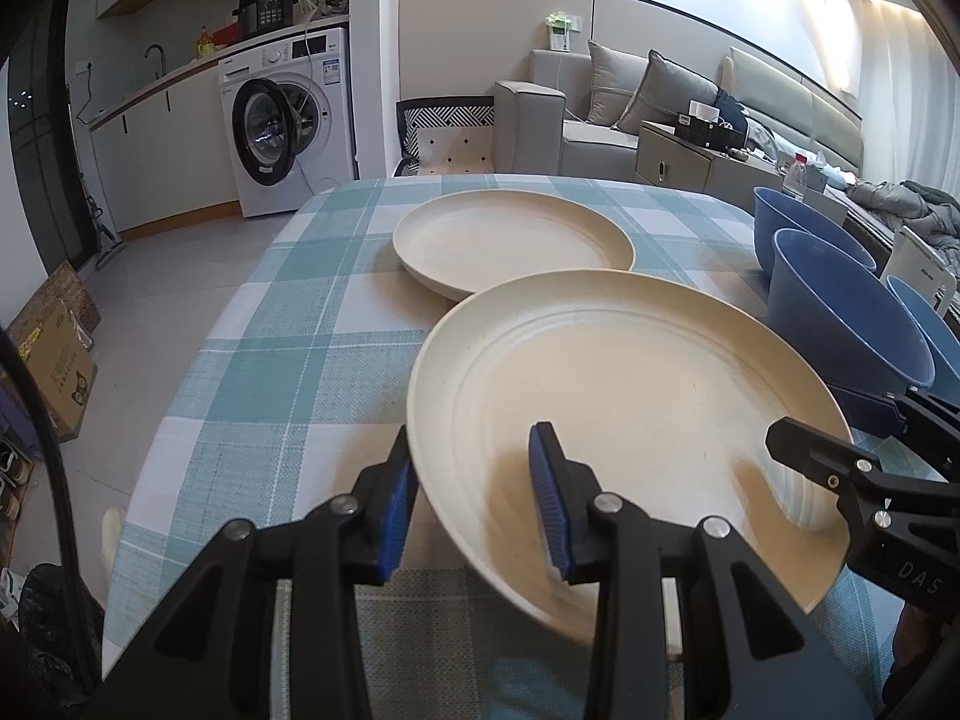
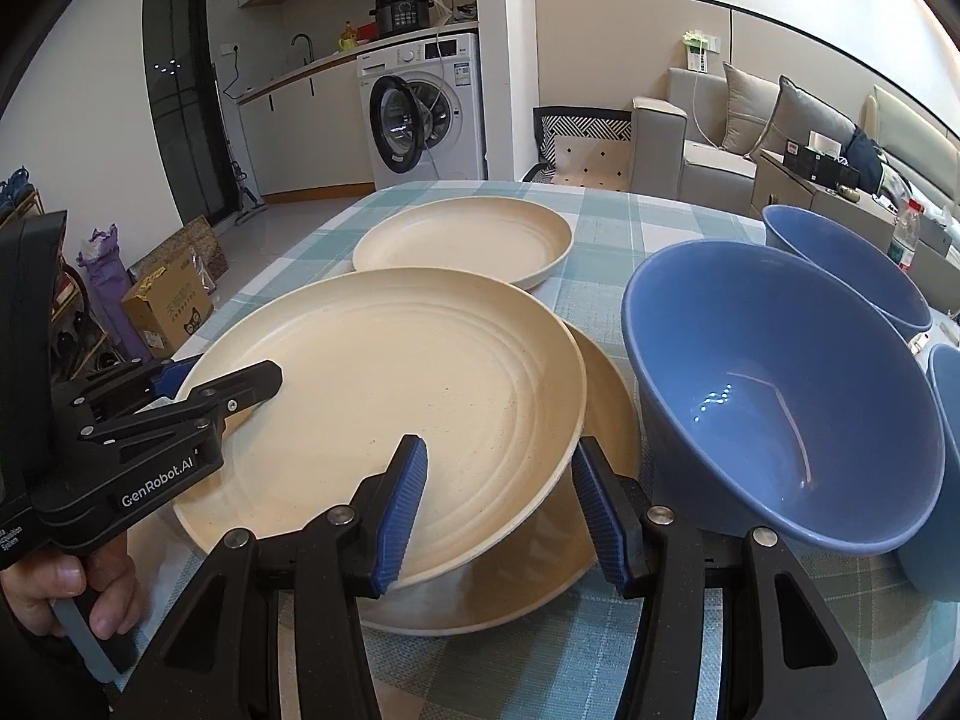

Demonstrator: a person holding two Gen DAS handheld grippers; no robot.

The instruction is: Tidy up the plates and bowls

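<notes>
A cream plate is lifted and tilted at the centre of the frame, right way up, overlapping a second cream plate lying flat beneath it on the checked surface. A third cream plate rests flat farther back, toward upper centre. At right, a deep blue bowl stands upright, empty, with another blue bowl behind it and a third at the right edge.

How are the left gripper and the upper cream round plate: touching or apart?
Touching. Right wrist view shows the left gripper clamped on the rim of the cream round plate.
</notes>
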